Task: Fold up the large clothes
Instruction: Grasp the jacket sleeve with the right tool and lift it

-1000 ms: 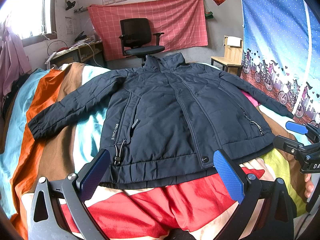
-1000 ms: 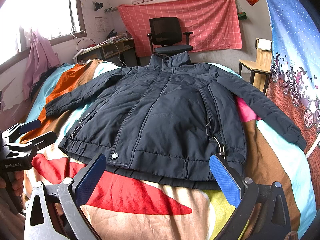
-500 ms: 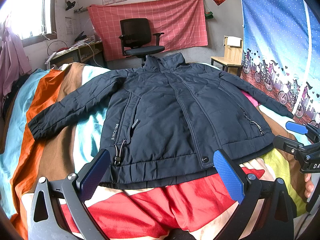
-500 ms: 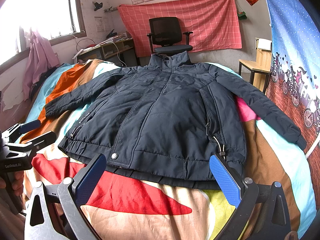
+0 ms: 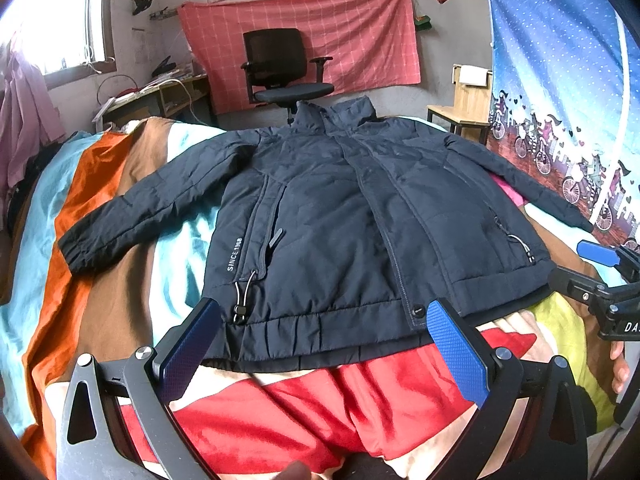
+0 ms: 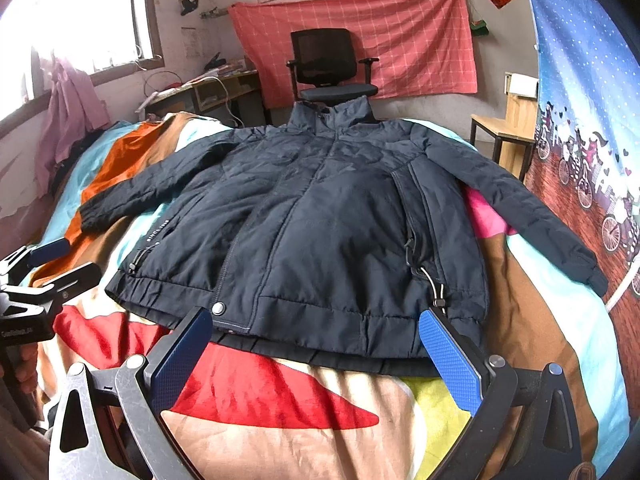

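Basically nothing folded yet: dark navy jacket (image 5: pixel 340 216) lies flat, front up and zipped, across the middle of both views on the striped bedspread (image 5: pixel 100 240), collar toward the office chair (image 5: pixel 286 68) at upper centre, hem toward the bottom of frame. Both sleeves are spread out to the sides, left sleeve (image 5: pixel 132 208) toward middle left of the left view, right sleeve (image 6: pixel 528 208) running to the middle right edge of the right view, likely laid out like this so the sleeves can be folded in first. Left gripper (image 5: pixel 324 344) sits at bottom centre of its view, tongs spread wide, holding nothing, blue pads just short of the hem (image 5: pixel 312 332); can't tell if a pad touches fabric. Right gripper (image 6: pixel 320 344) same deal in its own view, tongs spread apart and empty, lined up with the right half of the hem near the drawcord toggle (image 6: pixel 439 298). Each gripper shows at the other view's side edge, so they're side by side along the bottom edge, probably staged to start symmetric. Red checked cloth (image 6: pixel 360 36) on the back wall, blue curtain (image 6: pixel 580 100) down the right side. Next move likely a reach for a sleeve or hem corner; padded fabric is bulky and may slip.
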The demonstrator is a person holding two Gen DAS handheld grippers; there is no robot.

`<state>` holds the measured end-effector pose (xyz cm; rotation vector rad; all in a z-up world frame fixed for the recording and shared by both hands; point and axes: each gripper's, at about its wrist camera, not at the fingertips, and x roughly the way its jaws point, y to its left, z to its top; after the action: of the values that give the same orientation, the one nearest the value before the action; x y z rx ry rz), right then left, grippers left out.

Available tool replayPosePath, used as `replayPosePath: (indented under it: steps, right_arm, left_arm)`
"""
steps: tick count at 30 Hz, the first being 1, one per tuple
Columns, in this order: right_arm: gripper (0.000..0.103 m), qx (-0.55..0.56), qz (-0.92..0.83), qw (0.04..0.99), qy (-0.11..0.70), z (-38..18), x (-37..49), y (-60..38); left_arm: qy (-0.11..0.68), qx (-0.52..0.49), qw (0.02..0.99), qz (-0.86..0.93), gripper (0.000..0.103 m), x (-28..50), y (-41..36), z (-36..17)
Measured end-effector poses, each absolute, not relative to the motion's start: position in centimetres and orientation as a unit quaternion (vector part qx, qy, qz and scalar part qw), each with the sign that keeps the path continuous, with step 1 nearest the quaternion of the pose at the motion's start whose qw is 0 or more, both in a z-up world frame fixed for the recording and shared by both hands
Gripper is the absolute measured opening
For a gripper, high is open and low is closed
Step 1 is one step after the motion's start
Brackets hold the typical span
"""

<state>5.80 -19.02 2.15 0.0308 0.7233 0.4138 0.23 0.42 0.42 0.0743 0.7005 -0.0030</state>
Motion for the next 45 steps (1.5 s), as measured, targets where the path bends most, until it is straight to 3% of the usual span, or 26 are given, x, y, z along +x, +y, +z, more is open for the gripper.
replayPosePath:
  steps: [11,28,32,41,45]
  right_arm:
    - [0.103,0.025,0.142,0.93,0.337,3.3,7.1,-21.4]
    - [0.103,0.056,0.091,0.934,0.341,6.5,16.3,-27.7]
    - [0.103,0.068,0.079,0.933,0.345,6.2,19.7,-29.2]
    - [0.103,0.042,0.058,0.935,0.348,5.2,26.6,-32.8]
    - [0.103,0.079,0.047,0.928,0.362,3.8,27.3,-34.5]
  left_arm:
    - [0.36,0.043,0.932,0.009,0.101,2.2,1.8,0.1]
    - [0.372,0.115,0.921,0.002,0.101,14.5,0.8,8.3]
    - [0.369,0.145,0.918,0.013,0.101,18.9,-1.3,7.9]
    - [0.369,0.107,0.923,0.004,0.101,28.7,-5.3,4.8]
    - [0.368,0.1,0.925,-0.004,0.101,32.0,-7.5,3.6]
